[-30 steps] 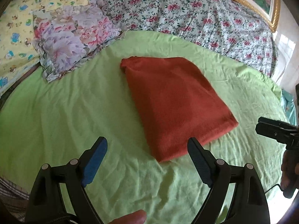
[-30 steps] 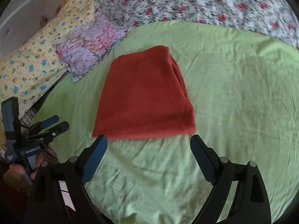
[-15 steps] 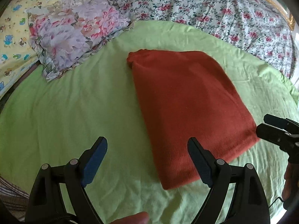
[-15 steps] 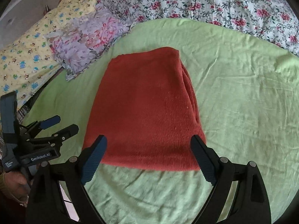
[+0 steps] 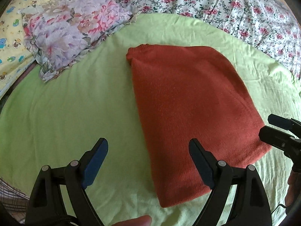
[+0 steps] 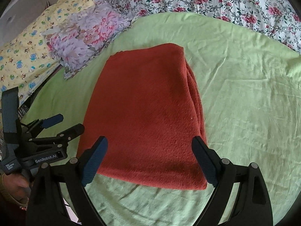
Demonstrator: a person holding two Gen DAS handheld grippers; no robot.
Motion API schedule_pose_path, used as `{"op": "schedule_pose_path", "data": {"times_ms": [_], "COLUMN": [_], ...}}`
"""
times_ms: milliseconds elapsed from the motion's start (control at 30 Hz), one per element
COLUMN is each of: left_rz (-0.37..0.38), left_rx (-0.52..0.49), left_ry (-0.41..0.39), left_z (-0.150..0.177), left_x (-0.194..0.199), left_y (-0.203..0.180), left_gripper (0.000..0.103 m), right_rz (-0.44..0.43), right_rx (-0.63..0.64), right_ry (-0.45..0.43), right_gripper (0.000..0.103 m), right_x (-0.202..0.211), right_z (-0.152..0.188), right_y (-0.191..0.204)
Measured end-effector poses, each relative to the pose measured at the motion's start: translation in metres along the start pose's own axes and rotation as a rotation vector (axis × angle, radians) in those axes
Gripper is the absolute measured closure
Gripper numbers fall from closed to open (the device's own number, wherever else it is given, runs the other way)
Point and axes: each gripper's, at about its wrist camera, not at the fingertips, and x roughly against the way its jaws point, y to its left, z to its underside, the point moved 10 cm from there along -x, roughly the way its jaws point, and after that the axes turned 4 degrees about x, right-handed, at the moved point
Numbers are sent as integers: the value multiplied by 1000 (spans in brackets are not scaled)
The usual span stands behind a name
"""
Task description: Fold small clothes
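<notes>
A rust-red knitted garment (image 5: 188, 109) (image 6: 148, 113) lies folded into a flat rectangle on the light green sheet (image 5: 71, 109). My left gripper (image 5: 148, 150) is open and empty, hovering over the garment's near left edge. My right gripper (image 6: 149, 150) is open and empty too, its fingers straddling the garment's near edge from above. In the right wrist view the left gripper (image 6: 62, 124) shows at the left beside the garment, jaws apart. The right gripper (image 5: 270, 126) shows at the right edge of the left wrist view, by the garment's corner.
A purple floral pillow (image 5: 75, 35) (image 6: 88, 37) lies at the back left of the green sheet (image 6: 244, 94). A yellow cartoon-print pillow (image 6: 28, 52) sits further left. A white quilt with red flowers (image 5: 225, 9) covers the far side. A hand (image 6: 13, 186) holds the left gripper.
Both grippers have moved forward toward the red garment, which now fills more of each view. Both stayed open. The garment itself has not moved.
</notes>
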Motion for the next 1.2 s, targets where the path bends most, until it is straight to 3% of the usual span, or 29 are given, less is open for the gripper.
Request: {"op": "schedule_pose_path", "data": {"times_ms": [1200], "left_rz": [-14], "left_rx": [6], "left_ry": [27], "left_z": [-7], "left_x": [-13], "left_y": [-5], "left_gripper": [15], "right_rz": [-28], "right_rx": [12], "right_ry": [31], "right_gripper": [12], "right_x": [-20], "right_z": [-8], "right_y": [4]}}
